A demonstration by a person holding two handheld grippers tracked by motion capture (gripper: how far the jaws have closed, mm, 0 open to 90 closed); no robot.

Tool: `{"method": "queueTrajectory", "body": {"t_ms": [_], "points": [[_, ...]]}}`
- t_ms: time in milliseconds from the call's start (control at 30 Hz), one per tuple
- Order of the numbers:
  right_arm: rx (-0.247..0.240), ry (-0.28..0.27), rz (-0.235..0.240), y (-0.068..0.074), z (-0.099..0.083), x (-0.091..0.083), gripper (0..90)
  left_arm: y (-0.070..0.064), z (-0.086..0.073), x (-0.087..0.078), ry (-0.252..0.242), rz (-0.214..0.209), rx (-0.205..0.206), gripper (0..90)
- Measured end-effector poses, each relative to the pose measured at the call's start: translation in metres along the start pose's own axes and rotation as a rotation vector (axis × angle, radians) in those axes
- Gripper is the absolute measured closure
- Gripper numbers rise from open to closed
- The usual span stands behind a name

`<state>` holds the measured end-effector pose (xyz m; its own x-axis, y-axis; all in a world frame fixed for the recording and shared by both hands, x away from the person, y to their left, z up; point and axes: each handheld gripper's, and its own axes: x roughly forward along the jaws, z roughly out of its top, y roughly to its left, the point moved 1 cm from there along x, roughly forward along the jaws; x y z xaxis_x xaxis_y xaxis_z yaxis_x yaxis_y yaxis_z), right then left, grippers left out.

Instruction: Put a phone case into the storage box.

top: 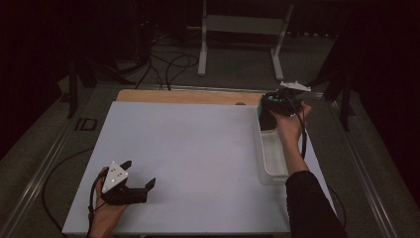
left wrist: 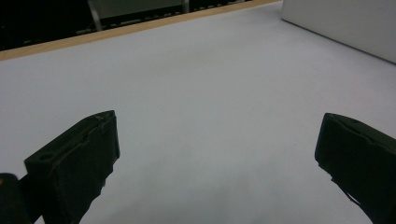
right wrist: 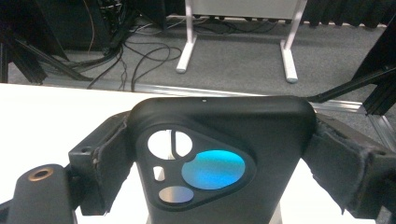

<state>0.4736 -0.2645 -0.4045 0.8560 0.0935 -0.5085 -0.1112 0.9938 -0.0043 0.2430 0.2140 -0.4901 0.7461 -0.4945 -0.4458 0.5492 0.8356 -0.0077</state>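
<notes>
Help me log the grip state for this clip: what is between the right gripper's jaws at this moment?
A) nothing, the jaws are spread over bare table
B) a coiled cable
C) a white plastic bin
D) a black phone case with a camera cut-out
D: in the right gripper view the right gripper has both jaws pressed against the sides of the black phone case, its camera cut-out facing the lens.

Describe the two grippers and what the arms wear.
Both grippers are black with black padded fingers. The left gripper and the right gripper each carry a pale three-cornered plate and trail a black cable. The right arm wears a black sleeve.
</notes>
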Motion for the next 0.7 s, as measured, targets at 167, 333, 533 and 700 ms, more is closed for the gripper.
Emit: {"method": "queueTrajectory", "body": {"t_ms": [167, 333, 533, 700], "points": [[-0.004, 0.015, -0.021, 0.002, -0.003, 0.004, 12.9, 0.000, 0.000, 0.000, -0.004, -0.001, 0.000, 0.5], [0.001, 0.038, -0.033, 0.002, -0.008, 0.010, 12.9, 0.001, 0.000, -0.001, -0.006, 0.000, -0.004, 0.5], [0.006, 0.059, -0.051, 0.003, -0.012, 0.016, 12.9, 0.001, 0.000, -0.002, -0.010, -0.001, -0.008, 0.5], [0.007, 0.059, -0.048, 0.003, -0.014, 0.019, 12.7, 0.001, 0.000, -0.002, -0.011, -0.002, -0.007, 0.5]]}}
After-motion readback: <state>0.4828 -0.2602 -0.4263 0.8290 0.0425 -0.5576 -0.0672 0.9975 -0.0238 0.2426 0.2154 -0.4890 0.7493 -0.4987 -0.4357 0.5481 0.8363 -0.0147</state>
